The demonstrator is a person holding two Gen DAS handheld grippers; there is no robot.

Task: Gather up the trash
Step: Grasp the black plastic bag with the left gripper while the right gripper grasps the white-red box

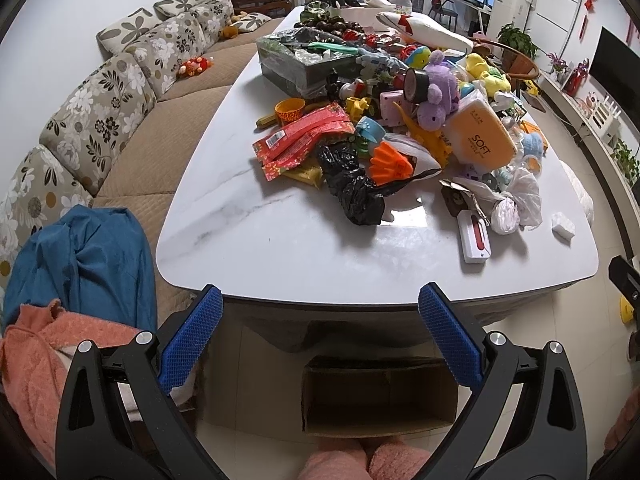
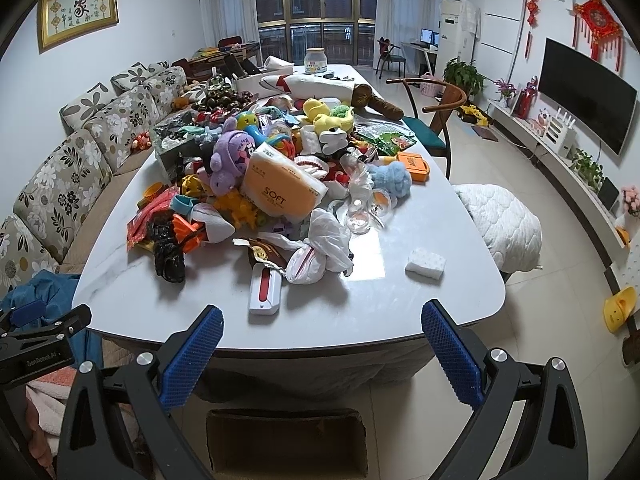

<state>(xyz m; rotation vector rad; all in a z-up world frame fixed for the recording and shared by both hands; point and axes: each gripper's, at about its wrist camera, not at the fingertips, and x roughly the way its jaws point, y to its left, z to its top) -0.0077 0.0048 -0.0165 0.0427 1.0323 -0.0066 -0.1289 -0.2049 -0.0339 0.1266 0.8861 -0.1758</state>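
OK, both grippers idle off the near table edge. Left gripper (image 1: 320, 336): fingers wide apart, nothing between them. Right gripper (image 2: 322, 354): same, fingers spread, empty.

Cardboard box (image 1: 378, 394) sits on the floor below and between the left fingers; also below the right fingers, toward the left one.

Trash is well ahead of the fingertips on the white table (image 1: 280, 240): crumpled black plastic bag (image 1: 352, 188) ahead, just right of the left gripper's centre line; red wrappers (image 1: 304, 138) beyond it to the left; white plastic bag (image 2: 328, 248) ahead of the right gripper, roughly centred; torn foil wrapper (image 2: 264, 254) just left of that, touching a white-and-red flat device (image 2: 265, 292).

White sponge block (image 2: 426, 264) lies apart, ahead of the right finger.
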